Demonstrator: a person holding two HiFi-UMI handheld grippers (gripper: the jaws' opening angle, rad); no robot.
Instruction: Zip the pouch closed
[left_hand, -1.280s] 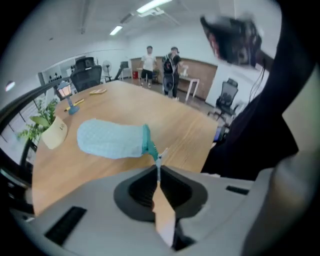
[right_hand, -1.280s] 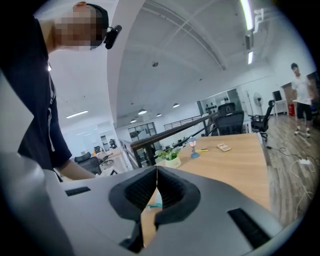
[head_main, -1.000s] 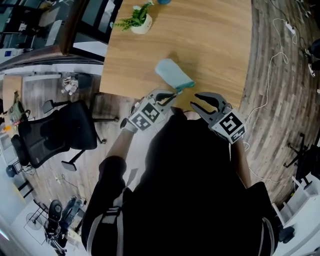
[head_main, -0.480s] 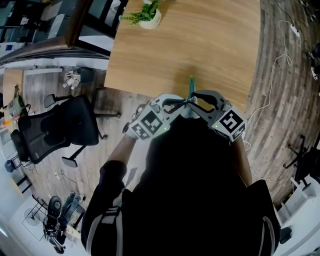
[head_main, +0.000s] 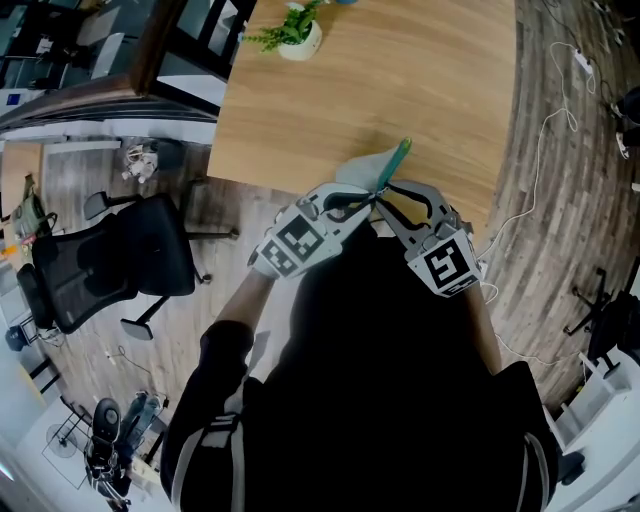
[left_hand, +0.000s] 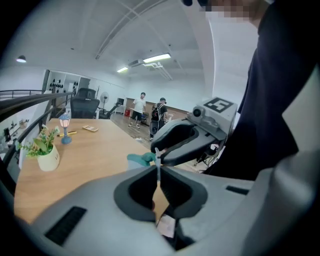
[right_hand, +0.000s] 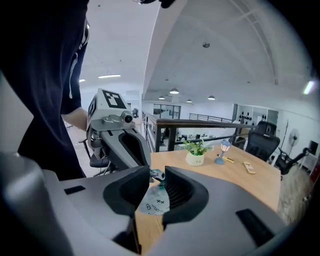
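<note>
Left claw (left_hand: 158, 172) pinches the pale-blue fabric pouch (head_main: 372, 166) by its edge, steadying it over the wooden bench (head_main: 420, 80), while the right claw (right_hand: 156, 181), jaws just narrowing but unclamped, straddles the small metal zip pull (right_hand: 157, 174).

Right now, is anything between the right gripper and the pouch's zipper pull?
Nothing visible. The zipper pull sits right at the gap between the jaws of the right gripper, which have just been closing but stand apart. The left gripper is shut on the edge of the pouch, off to the side.
</note>
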